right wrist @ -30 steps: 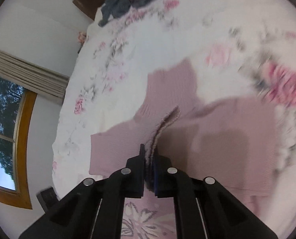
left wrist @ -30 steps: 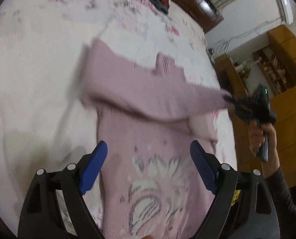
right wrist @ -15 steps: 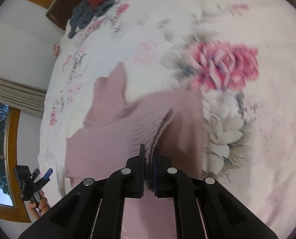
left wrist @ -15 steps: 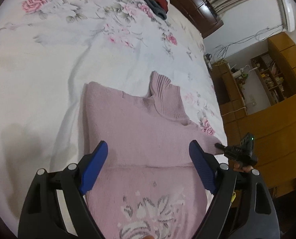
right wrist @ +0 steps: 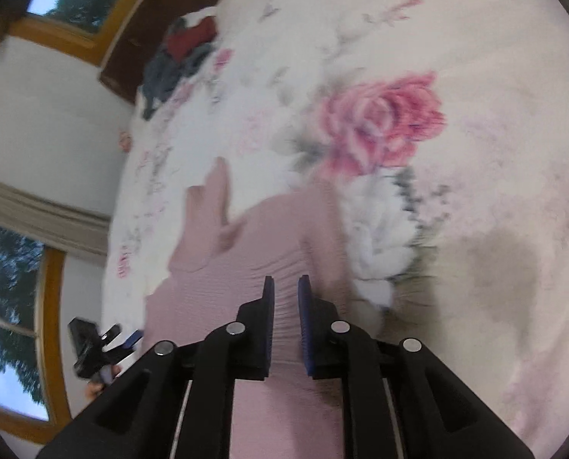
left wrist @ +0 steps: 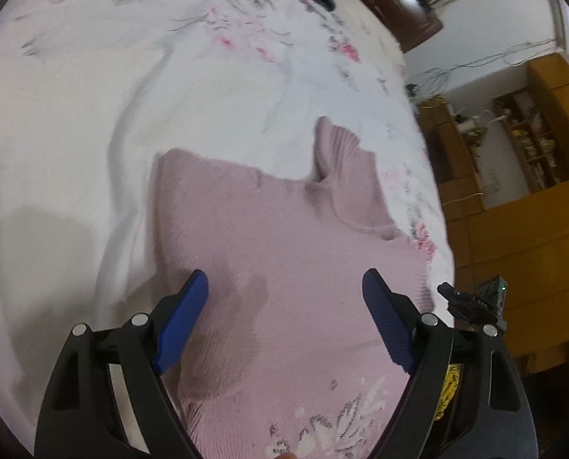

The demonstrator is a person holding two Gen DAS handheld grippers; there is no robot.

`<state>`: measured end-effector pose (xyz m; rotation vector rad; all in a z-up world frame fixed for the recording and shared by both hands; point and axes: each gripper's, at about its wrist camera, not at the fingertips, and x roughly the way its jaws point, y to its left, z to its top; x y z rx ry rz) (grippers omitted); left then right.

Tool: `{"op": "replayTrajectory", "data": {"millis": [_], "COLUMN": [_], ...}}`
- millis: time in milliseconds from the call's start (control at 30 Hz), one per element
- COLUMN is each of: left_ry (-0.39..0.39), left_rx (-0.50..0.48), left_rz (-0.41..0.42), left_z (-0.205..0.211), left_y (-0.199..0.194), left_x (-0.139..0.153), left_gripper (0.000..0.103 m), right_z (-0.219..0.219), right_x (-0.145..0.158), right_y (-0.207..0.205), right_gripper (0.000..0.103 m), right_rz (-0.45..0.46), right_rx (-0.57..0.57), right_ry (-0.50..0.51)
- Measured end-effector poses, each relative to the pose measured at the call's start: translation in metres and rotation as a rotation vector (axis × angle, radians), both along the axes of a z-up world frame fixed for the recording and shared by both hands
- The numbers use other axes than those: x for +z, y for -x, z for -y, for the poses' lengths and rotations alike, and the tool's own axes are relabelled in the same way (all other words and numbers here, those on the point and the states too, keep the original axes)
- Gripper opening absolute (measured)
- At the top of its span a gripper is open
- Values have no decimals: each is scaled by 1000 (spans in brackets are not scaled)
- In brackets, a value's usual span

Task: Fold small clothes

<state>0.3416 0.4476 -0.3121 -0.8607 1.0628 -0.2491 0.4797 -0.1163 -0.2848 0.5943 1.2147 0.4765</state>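
Your pink sweater (left wrist: pixel 284 260) lies flat on the floral bedsheet (left wrist: pixel 93 114), ribbed collar (left wrist: pixel 345 176) pointing away from you and a sleeve folded across the chest. Your left gripper (left wrist: pixel 284 317) hovers over it with fingers spread wide, grasping nothing. Your right gripper (right wrist: pixel 284 306) sits just above the sweater, fingers parted by a narrow gap, no fabric between them. A heap of dark and red clothes (right wrist: pixel 181 57) lies far up the bed.

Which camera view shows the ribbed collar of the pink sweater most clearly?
The left wrist view: the ribbed collar is sharp, with its ridges visible. The right wrist view shows the same collar small, blurred and edge-on.
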Motion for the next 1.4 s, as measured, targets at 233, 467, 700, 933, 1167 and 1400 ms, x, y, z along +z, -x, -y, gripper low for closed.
{"op": "replayTrajectory", "data": {"millis": [233, 467, 700, 933, 1167, 1400], "left_ry": [-50, 5, -25, -47, -50, -52], "left_rx": [8, -58, -102, -77, -138, -213], "left_rz": [-119, -19, -94, 8, -5, 0], "left_z": [1, 19, 25, 31, 63, 80], "left_y": [-17, -8, -27, -134, -219, -255], "left_x": [-27, 3, -12, 12, -28, -57], "left_gripper": [75, 78, 77, 80, 59, 41], "right_z": [-34, -39, -42, -106, -168, -194], "right_x": [-40, -21, -18, 5, -25, -67], "right_y": [-7, 4, -15, -102, -168, -197], "right_gripper": [2, 16, 18, 27, 29, 30], "right_rz": [-83, -48, -68, -39, -55, -58], "right_rx": [86, 162, 189, 180, 192, 210], "right_ry": [54, 25, 89, -19, 11, 66]}}
